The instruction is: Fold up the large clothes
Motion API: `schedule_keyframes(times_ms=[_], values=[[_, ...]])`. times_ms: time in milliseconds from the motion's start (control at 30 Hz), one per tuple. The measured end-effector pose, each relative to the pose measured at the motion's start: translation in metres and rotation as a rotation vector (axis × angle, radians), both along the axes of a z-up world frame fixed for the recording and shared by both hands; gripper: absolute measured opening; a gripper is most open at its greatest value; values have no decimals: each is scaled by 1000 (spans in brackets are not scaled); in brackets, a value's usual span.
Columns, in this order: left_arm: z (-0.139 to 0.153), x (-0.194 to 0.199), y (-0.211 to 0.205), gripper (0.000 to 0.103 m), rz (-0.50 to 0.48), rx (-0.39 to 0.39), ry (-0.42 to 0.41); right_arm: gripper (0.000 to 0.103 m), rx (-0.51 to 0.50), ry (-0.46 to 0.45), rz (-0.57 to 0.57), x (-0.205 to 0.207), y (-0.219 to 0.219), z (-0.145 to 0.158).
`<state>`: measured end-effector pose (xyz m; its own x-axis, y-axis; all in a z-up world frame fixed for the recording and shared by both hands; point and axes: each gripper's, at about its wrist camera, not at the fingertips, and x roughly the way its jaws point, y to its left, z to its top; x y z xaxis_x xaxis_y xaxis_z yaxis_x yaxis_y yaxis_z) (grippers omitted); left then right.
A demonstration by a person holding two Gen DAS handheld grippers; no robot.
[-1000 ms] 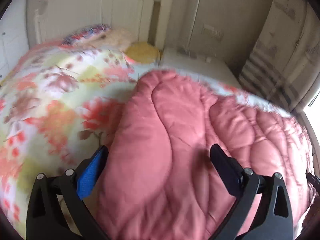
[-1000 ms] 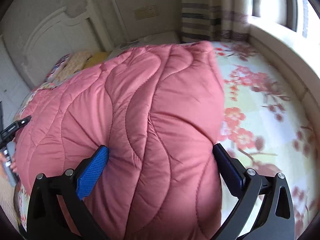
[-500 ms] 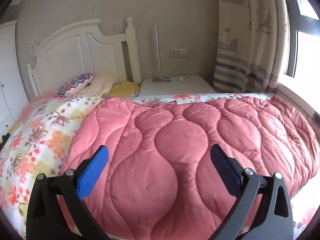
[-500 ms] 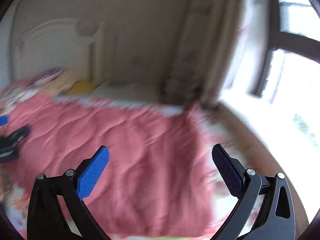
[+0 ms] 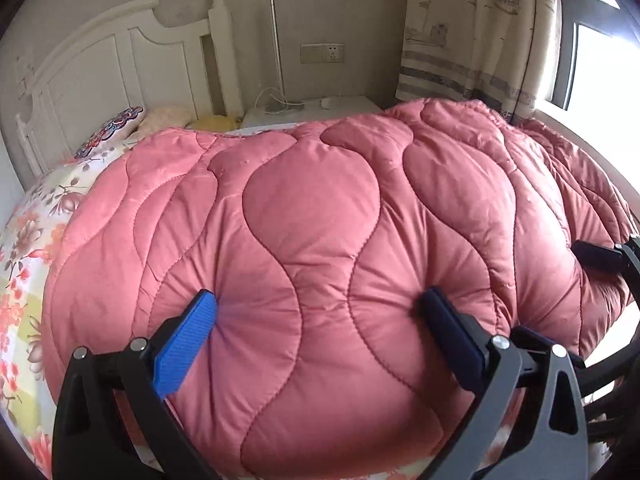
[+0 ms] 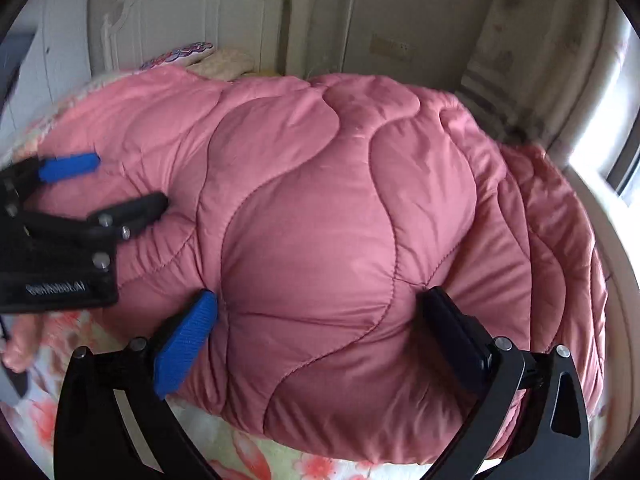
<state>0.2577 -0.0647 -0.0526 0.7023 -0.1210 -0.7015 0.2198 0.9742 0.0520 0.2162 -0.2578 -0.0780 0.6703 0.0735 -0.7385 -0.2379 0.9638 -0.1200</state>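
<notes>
A thick pink quilted comforter [image 5: 320, 216] lies folded in a puffy stack across the bed, also filling the right wrist view [image 6: 320, 208]. My left gripper [image 5: 320, 320] is open, its fingers pressed into the comforter's near side with fabric bulging between them. My right gripper [image 6: 320, 312] is open too, its fingers wide and pushed against the near fold. The left gripper also shows in the right wrist view [image 6: 104, 184] at the left, on the comforter. A tip of the right gripper [image 5: 600, 258] shows at the right edge of the left wrist view.
A floral bedsheet [image 5: 28, 248] covers the mattress. Pillows [image 5: 116, 128] lie by the white headboard [image 5: 88, 64]. A white nightstand [image 5: 316, 110] with a lamp pole stands behind the bed. A striped curtain [image 5: 472, 40] and a bright window [image 5: 600, 64] are at the right.
Both grippers swung up and back, then came down close onto the comforter's near side. The comforter now looks bunched into a thicker stack, with layers showing at the right.
</notes>
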Motion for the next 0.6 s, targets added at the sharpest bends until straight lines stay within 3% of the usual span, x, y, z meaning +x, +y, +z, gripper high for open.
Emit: schedule_keyframes(times_ms=[133, 233, 333, 433, 533, 600], values=[[11, -11, 12, 101, 27, -35, -5, 98, -12, 17, 1, -8, 0, 3], [27, -22, 40, 101, 111, -62, -64, 98, 21, -19, -28, -20, -12, 28], [10, -7, 68, 101, 203, -32, -2, 98, 9, -82, -103, -26, -29, 44], [-2, -1, 85, 101, 181, -93, 19, 99, 22, 22, -139, -11, -46, 20], [6, -4, 86, 101, 187, -56, 23, 98, 60, 31, -128, -13, -52, 15], [12, -11, 97, 101, 213, -93, 9, 98, 36, 24, -139, -19, -54, 26]])
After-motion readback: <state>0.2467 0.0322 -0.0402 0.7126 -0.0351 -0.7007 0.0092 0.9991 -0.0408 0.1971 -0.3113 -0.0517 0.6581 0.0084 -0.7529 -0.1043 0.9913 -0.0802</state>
